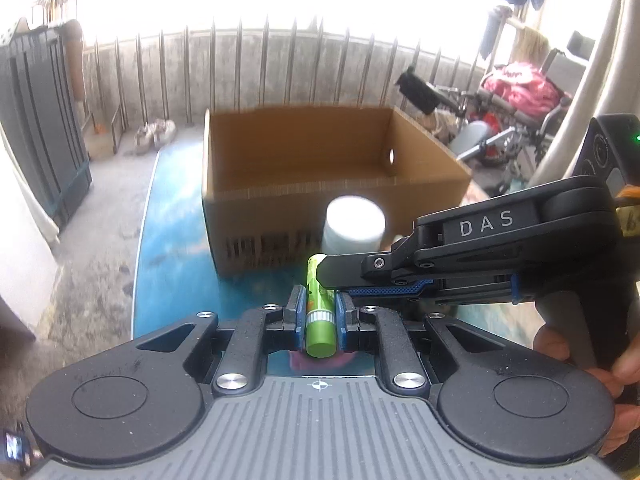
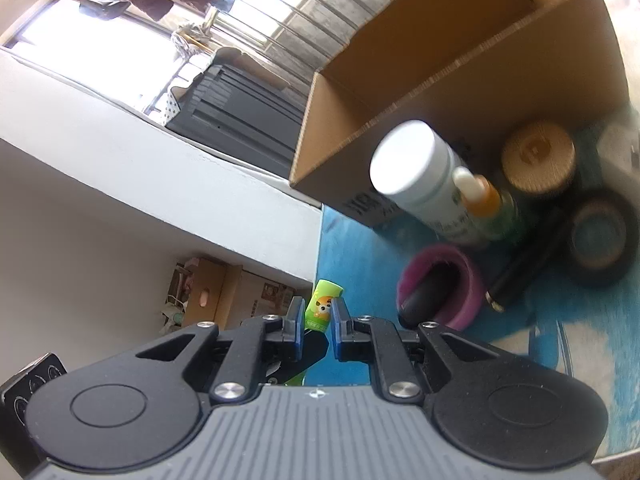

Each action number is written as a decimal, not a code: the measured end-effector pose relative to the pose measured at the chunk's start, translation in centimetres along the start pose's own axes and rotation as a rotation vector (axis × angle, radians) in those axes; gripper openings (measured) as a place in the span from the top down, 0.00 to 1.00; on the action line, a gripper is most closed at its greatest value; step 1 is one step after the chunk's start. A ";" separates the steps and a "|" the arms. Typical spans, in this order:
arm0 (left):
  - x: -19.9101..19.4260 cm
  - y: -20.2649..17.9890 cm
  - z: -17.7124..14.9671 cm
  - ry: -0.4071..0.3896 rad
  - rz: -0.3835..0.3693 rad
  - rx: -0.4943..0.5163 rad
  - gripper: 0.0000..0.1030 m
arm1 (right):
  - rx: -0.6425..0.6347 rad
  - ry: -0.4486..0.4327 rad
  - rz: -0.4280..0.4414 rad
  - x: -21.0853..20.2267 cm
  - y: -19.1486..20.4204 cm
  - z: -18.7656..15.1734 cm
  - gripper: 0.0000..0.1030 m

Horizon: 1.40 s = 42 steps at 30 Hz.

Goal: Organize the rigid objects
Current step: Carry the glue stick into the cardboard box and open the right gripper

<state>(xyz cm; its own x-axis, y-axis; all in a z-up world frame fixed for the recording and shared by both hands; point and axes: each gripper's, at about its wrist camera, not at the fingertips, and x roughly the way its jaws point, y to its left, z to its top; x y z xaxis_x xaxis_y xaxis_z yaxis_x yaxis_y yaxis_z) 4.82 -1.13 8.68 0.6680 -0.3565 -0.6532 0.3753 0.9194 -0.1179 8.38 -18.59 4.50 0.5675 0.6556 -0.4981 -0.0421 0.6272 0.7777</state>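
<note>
Risk lies in the handover: green tube (image 1: 319, 312) is pinched by left gripper (image 1: 319, 312) fingers and right gripper (image 2: 316, 314) fingers together (above the desk (image 1: 176, 248) near edge); mistimed release drops it short of the cardboard box (image 1: 304, 152).

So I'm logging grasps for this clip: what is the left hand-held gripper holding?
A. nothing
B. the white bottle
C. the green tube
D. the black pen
C: in the left wrist view, the left hand-held gripper has its pads pressed on both sides of the green tube, and the right hand-held gripper grips the tube's other end.
</note>
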 end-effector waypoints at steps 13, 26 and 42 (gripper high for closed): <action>10.0 2.0 12.7 0.041 0.127 0.000 0.86 | 0.007 0.053 -0.117 6.6 1.2 16.8 0.85; 19.4 5.0 15.0 0.218 0.258 0.011 0.86 | 0.179 0.196 -0.259 16.7 -5.5 23.0 0.85; 19.7 4.7 15.5 0.233 0.269 -0.007 0.83 | 0.207 0.178 -0.256 16.2 -7.3 22.3 0.85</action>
<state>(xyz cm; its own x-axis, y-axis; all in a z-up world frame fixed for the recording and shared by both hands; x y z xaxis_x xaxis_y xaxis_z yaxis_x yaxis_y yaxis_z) 29.71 -6.38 6.85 0.5779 -0.0544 -0.8143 0.2005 0.9767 0.0770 36.15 -21.92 -0.68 0.3857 0.5627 -0.7312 0.2605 0.6938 0.6714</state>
